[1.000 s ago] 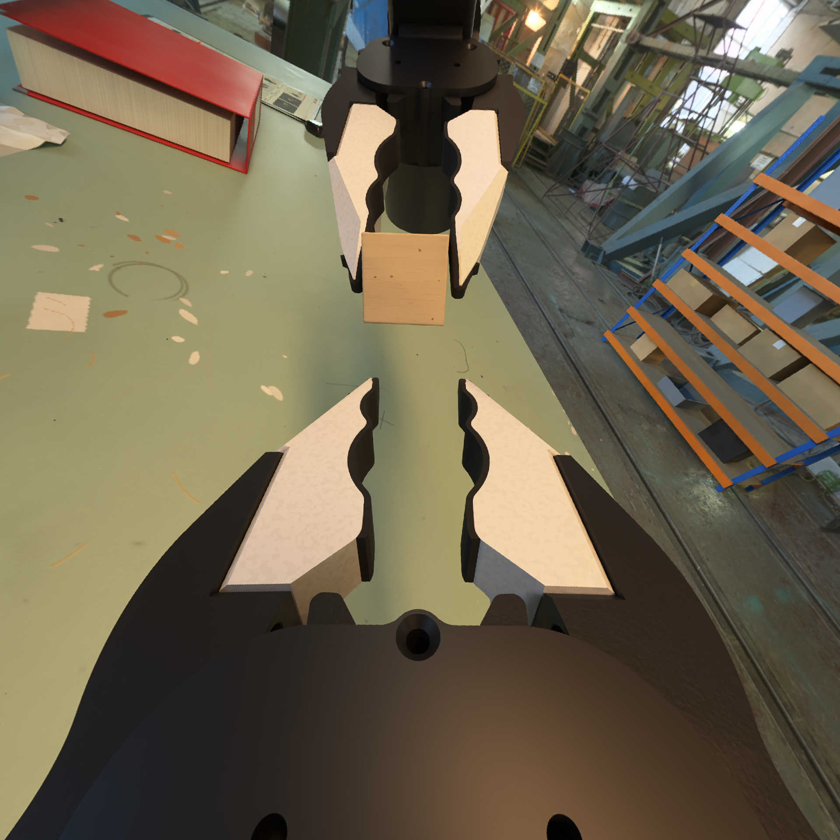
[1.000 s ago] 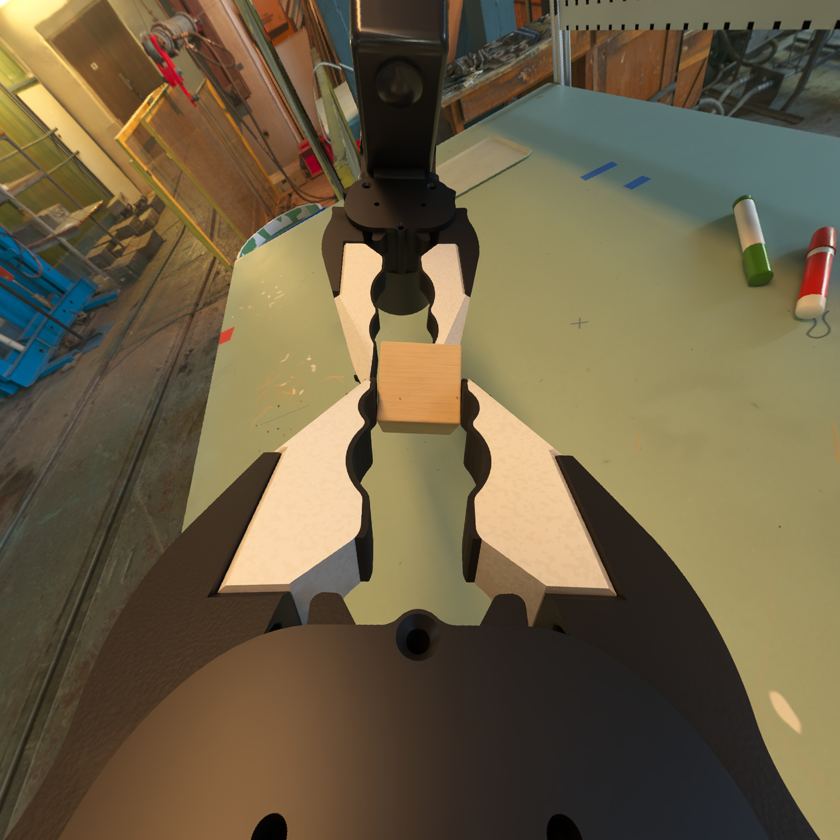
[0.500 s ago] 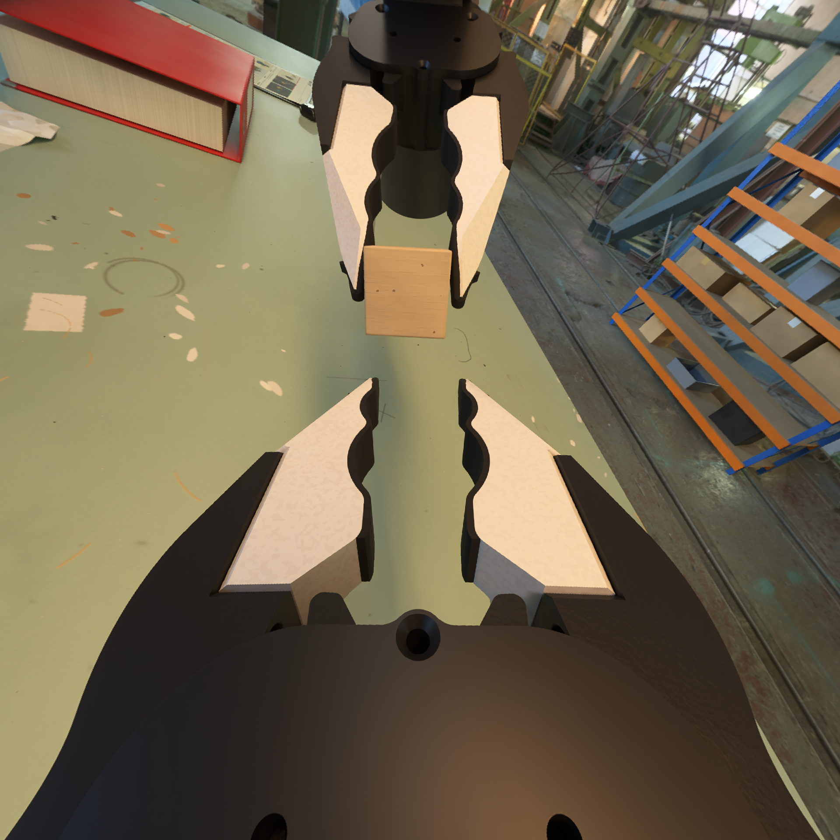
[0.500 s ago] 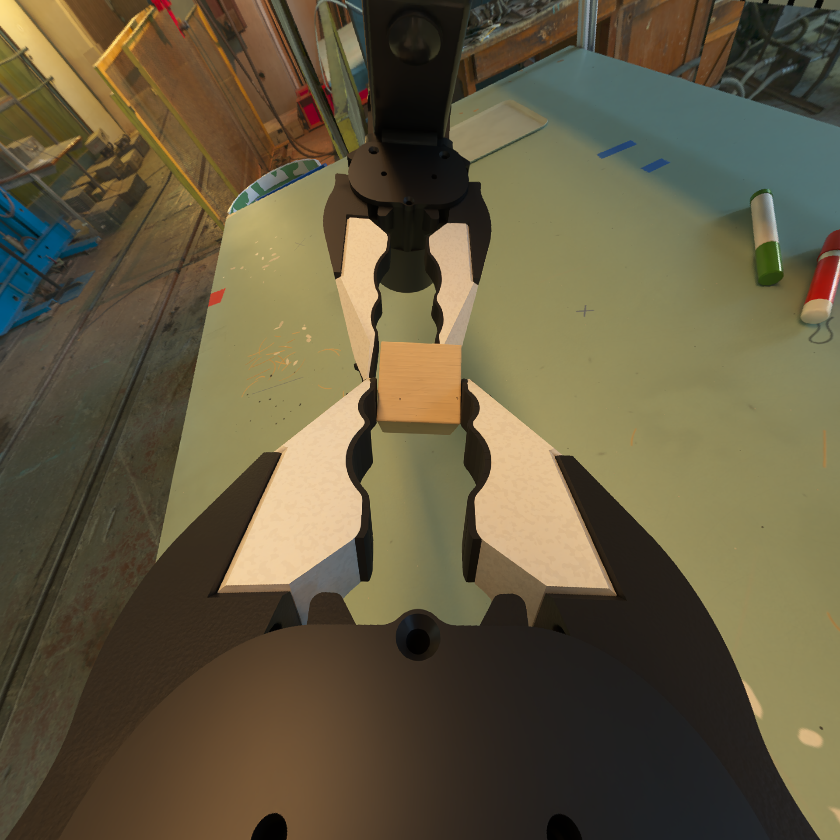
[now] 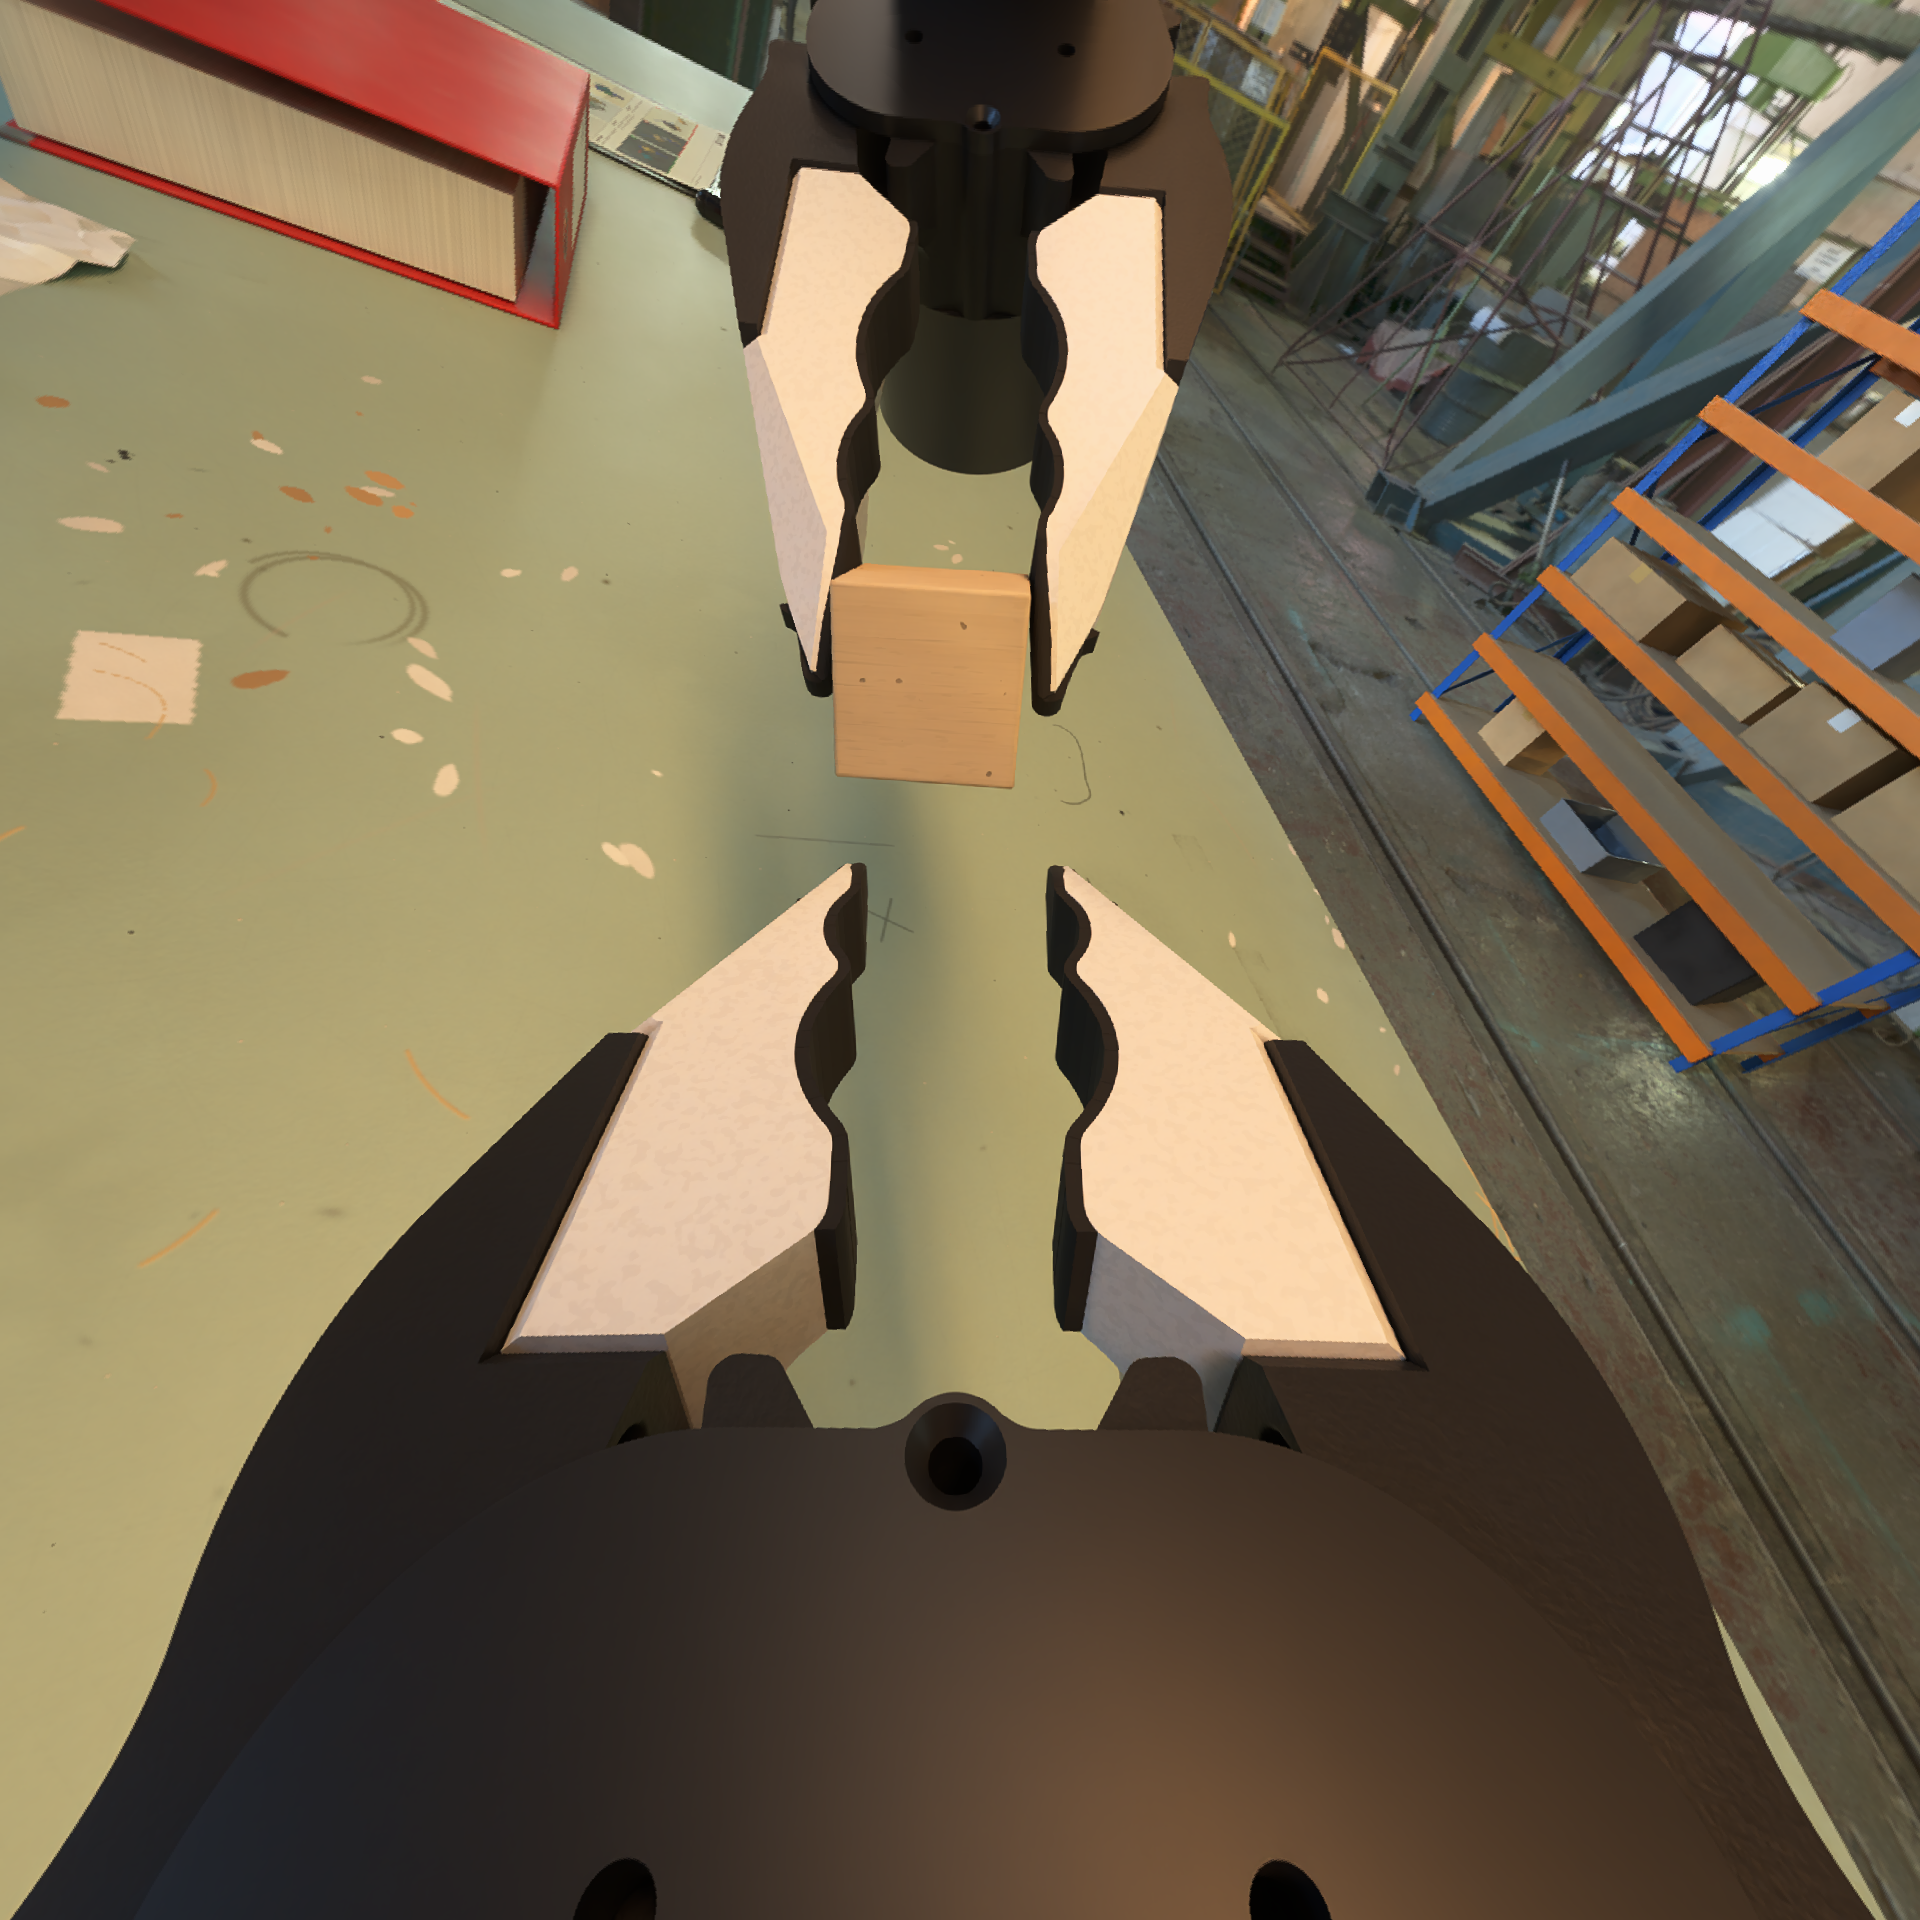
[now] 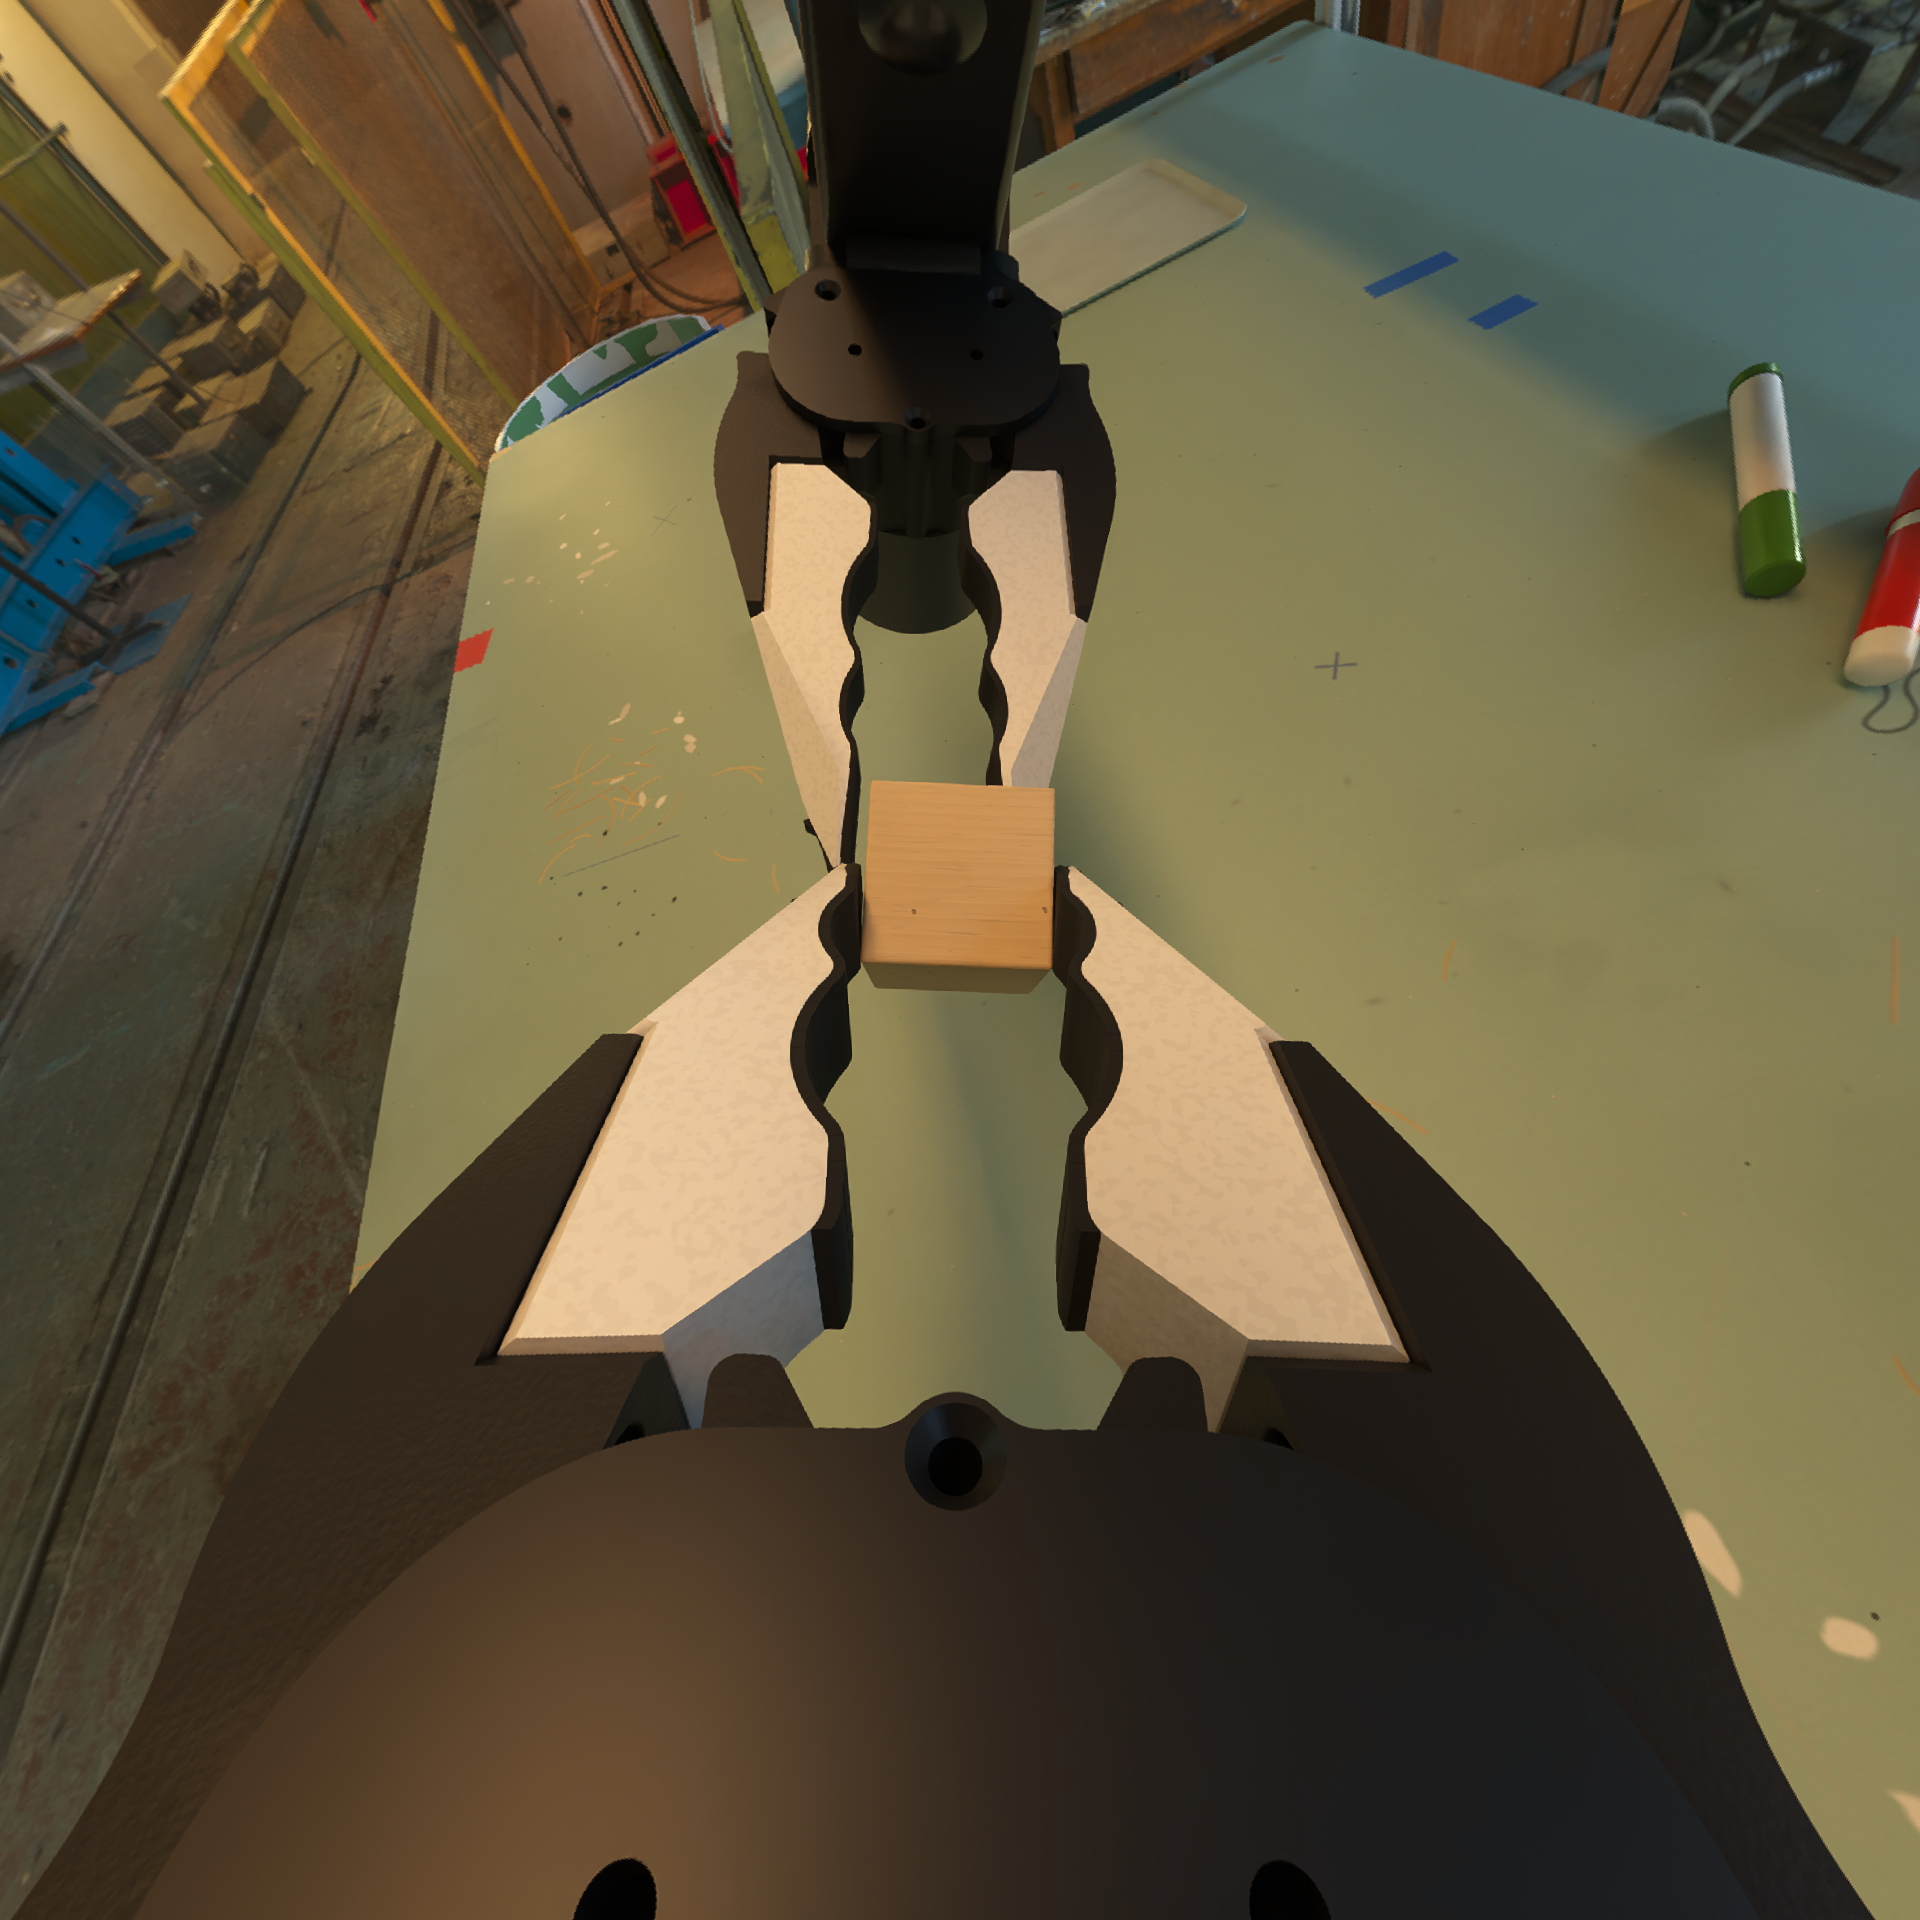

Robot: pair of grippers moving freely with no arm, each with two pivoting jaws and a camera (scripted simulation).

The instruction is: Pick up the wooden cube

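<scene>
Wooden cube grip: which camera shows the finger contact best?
Right wrist view: the wooden cube sits between the right gripper's tips, both touching its sides. Left wrist view shows the cube farther off, beyond the empty left gripper.

One pale wooden cube (image 6: 956,883) sits clamped between the fingertips of the right gripper (image 6: 956,894), and facing it across that cube is the second of the two black, white-fingered grippers, the left gripper (image 5: 954,878), with nothing between its fingers. On the green bench (image 6: 1455,935), right of the cube, lie two capped marker-like sticks, one green and white (image 6: 1764,480), one red and white (image 6: 1889,592). Beyond the cube are two blue tape strips (image 6: 1411,274), one pale flat tray (image 6: 1127,231) and one red-covered box (image 5: 312,145).
</scene>
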